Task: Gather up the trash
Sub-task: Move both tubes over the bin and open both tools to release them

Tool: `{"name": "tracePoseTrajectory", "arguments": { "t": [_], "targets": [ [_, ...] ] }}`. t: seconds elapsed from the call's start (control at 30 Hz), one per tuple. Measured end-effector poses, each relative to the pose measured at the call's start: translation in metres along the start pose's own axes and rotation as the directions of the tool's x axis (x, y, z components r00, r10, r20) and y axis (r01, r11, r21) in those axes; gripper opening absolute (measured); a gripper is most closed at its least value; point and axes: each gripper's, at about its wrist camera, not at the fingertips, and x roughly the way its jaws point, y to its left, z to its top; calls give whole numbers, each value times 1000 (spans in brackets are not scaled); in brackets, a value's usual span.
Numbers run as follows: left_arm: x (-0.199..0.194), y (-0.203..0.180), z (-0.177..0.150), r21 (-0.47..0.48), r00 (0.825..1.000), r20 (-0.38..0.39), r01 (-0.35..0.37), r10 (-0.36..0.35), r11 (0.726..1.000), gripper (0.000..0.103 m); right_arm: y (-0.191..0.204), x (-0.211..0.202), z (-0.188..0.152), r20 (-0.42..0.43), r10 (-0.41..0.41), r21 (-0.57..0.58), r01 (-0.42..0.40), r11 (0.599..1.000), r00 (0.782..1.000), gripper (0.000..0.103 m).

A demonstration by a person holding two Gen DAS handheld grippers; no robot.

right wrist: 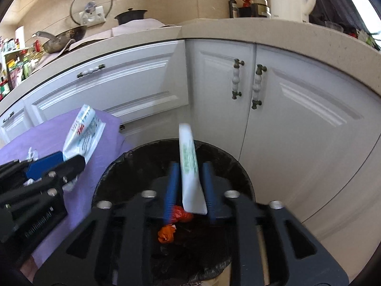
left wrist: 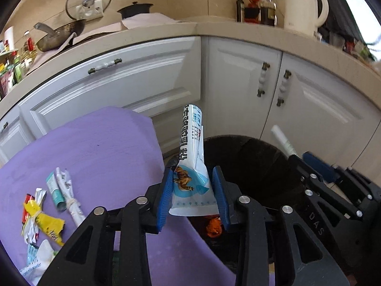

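Observation:
My left gripper [left wrist: 193, 190] is shut on a white and blue packet [left wrist: 190, 162] with a camel picture, held at the edge of the purple cloth beside the black-lined trash bin [left wrist: 250, 164]. My right gripper [right wrist: 190, 186] is over the bin [right wrist: 114, 166]; a white and green wrapper [right wrist: 189, 166] stands between its blue pads [right wrist: 172, 188], and its jaws look slightly apart, blurred. Orange trash [right wrist: 169, 233] lies in the bin. The left gripper and its packet [right wrist: 83, 131] show at left in the right wrist view.
Several wrappers [left wrist: 47, 205] lie on the purple cloth [left wrist: 95, 155] at left. White cabinet doors [right wrist: 297, 119] stand behind the bin. On the counter are a wok [left wrist: 59, 35], bottles and a white kettle [left wrist: 302, 9].

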Motion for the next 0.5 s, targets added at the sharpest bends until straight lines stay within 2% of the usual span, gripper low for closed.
{"name": "tracePoseTrajectory", "arguments": {
  "t": [0.07,0.27,0.5],
  "targets": [
    [5,1,0,-13,1000,-17,-1,0,1000,45,-3,3,-1,-5,-8,7,8,1000,1000,31],
    [2,6,2,-30,1000,1,-14,14,999,45,-4,0,-2,-2,-12,15,12,1000,1000,31],
    [-28,18,4,-62,999,37,-16,18,998,45,9,-21,1,10,-2,11,2,1000,1000,32]
  ]
}}
